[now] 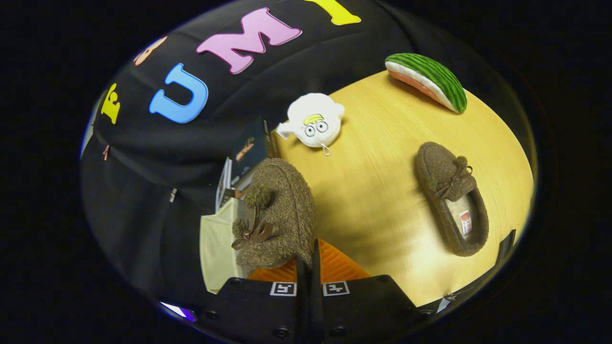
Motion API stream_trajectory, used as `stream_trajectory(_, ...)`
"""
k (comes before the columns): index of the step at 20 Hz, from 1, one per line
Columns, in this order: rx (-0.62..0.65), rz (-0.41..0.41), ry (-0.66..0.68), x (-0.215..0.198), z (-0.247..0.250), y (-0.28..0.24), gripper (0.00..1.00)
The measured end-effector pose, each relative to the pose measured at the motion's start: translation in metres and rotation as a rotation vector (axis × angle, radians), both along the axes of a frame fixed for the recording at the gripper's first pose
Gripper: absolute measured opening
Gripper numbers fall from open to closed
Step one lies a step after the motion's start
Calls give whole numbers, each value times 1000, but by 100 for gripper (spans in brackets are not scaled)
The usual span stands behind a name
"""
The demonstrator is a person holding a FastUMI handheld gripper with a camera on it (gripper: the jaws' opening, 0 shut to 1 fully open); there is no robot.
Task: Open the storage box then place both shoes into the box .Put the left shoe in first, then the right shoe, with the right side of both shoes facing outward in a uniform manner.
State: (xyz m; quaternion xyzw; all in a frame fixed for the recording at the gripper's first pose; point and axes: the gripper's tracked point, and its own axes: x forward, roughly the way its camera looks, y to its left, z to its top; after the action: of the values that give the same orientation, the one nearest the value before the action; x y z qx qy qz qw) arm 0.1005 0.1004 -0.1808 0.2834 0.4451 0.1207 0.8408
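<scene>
Left shoe (275, 215) pinched in claw (308, 270), over storage box (217, 239)

hand-held gripper (308, 267) clamping brown slipper (277, 215), second slipper (449, 196) beyond

no readable text, tag inside second shoe (465, 223) too small

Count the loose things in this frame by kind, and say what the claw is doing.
Slippers: 2, one held by the claw, one lying on the table
Plush toys: 2, a white one with eyes, a watermelon slice
Boxes: 1, beside the held slipper
Total: 5
The claw is shut on the held slipper.
</scene>
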Motion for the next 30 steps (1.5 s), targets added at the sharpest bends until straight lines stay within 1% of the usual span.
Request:
stream_trajectory(3,75,25,-58,1,53,38,5)
stream_trajectory(5,96,48,-80,2,73,65,5)
stream_trajectory(7,94,71,-90,0,83,96,5)
stream_trajectory(9,90,97,-85,-3,82,128,5)
stream_trajectory(11,90,115,-62,-12,75,160,5)
stream_trajectory(15,112,67,-43,-23,53,206,5)
stream_trajectory(17,91,59,-14,-30,32,222,5)
stream_trajectory(19,41,69,-7,-35,11,232,5)
stream_trajectory(21,2,51,-9,-38,-7,237,5)
stream_trajectory(23,1,47,35,-45,-25,246,5)
stream_trajectory(25,-16,65,78,-53,-40,252,5)
stream_trajectory(27,-34,74,74,-50,-47,255,5)
stream_trajectory(30,-50,59,85,-45,-56,254,6)
